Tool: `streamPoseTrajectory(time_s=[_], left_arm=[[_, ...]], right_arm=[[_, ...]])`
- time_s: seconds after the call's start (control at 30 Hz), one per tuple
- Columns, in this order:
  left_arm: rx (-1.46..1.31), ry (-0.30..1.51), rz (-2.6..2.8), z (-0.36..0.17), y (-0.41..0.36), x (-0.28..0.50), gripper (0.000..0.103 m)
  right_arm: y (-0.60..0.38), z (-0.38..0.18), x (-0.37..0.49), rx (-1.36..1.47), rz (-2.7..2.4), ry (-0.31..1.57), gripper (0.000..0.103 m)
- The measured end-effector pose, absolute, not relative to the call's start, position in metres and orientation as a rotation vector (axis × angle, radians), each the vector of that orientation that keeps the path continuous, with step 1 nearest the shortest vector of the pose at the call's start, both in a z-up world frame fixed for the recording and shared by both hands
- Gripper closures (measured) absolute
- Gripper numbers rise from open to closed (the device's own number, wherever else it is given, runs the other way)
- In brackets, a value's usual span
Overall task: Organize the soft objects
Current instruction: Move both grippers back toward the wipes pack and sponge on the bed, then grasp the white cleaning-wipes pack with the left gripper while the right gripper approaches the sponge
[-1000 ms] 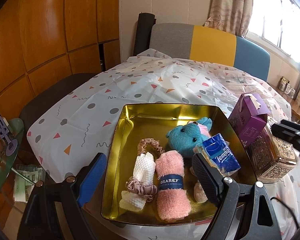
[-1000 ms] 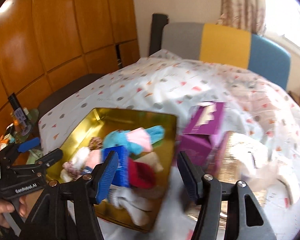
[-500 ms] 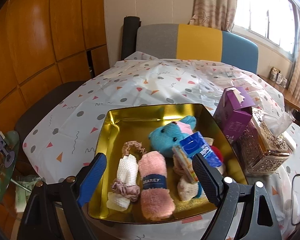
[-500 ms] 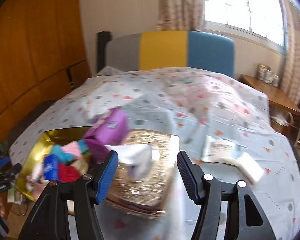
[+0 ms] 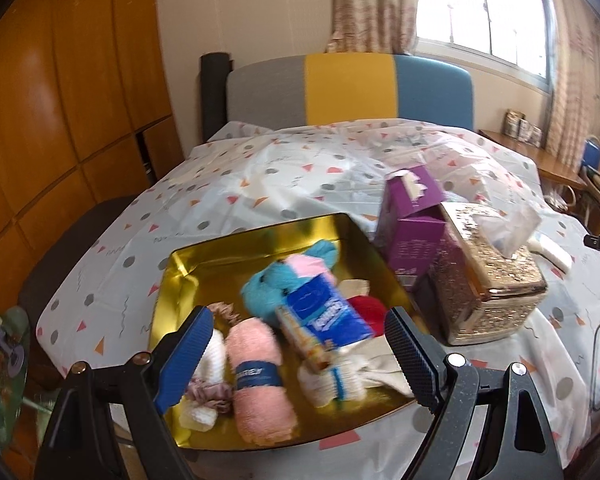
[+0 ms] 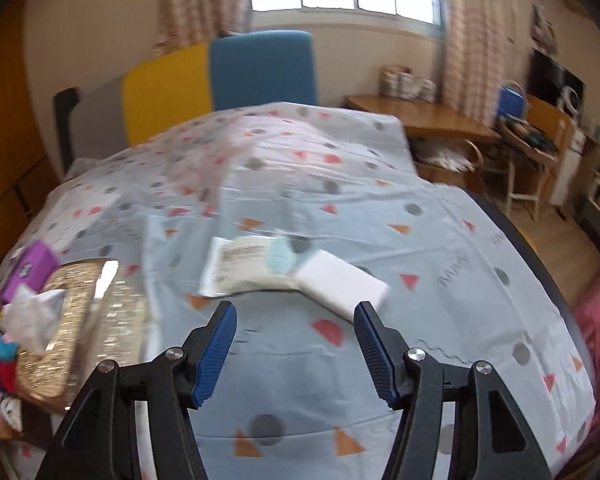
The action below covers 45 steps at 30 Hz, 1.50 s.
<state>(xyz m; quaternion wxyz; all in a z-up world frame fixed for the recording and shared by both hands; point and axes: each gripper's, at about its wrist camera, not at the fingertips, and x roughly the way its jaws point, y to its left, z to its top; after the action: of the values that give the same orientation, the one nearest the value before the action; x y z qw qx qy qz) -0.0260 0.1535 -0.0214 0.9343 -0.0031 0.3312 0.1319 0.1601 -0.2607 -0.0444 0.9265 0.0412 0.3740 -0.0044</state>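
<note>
A gold tray (image 5: 180, 280) holds a teal plush (image 5: 276, 284), a pink rolled towel (image 5: 260, 384), a blue tissue pack (image 5: 324, 316), a white cloth with scrunchies (image 5: 208, 384), a red item (image 5: 368, 308) and white socks (image 5: 340, 380). My left gripper (image 5: 296, 360) is open and empty above the tray's near side. My right gripper (image 6: 294, 348) is open and empty over the tablecloth, just short of a white sponge block (image 6: 342, 284) and a white wipes packet (image 6: 244, 268).
A gold tissue box (image 5: 488, 272) and a purple box (image 5: 412, 224) stand right of the tray; both show at the left in the right wrist view (image 6: 80, 320). A grey, yellow and blue chair (image 5: 348, 88) stands behind the table. A wooden desk (image 6: 420, 116) is at the right.
My right gripper has swung right, away from the tray and tissue box, and now faces the sponge and packet. The left view has turned slightly right; the tray contents have not moved.
</note>
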Motion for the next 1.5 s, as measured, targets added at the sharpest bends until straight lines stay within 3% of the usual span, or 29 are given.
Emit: streamPoseTrajectory(time_s=[0.23, 0.7, 1.07, 1.5], left_arm=[[0.057, 0.668, 0.178, -0.014, 0.115, -0.014, 0.015], [0.17, 0.633, -0.074, 0.005, 0.023, 0.018, 0.015], [0.24, 0.634, -0.296, 0.024, -0.087, 0.09, 0.015], [0.69, 0.909, -0.326, -0.079, -0.207, 0.232, 0.011]], right_arm=[[-0.321, -0.073, 0.163, 0.303, -0.149, 0.851, 0.041], [-0.333, -0.077, 0.161, 0.366, -0.21, 0.899, 0.041], [-0.36, -0.088, 0.157, 0.497, -0.288, 0.948, 0.041], [-0.375, -0.09, 0.152, 0.651, -0.258, 0.953, 0.041]])
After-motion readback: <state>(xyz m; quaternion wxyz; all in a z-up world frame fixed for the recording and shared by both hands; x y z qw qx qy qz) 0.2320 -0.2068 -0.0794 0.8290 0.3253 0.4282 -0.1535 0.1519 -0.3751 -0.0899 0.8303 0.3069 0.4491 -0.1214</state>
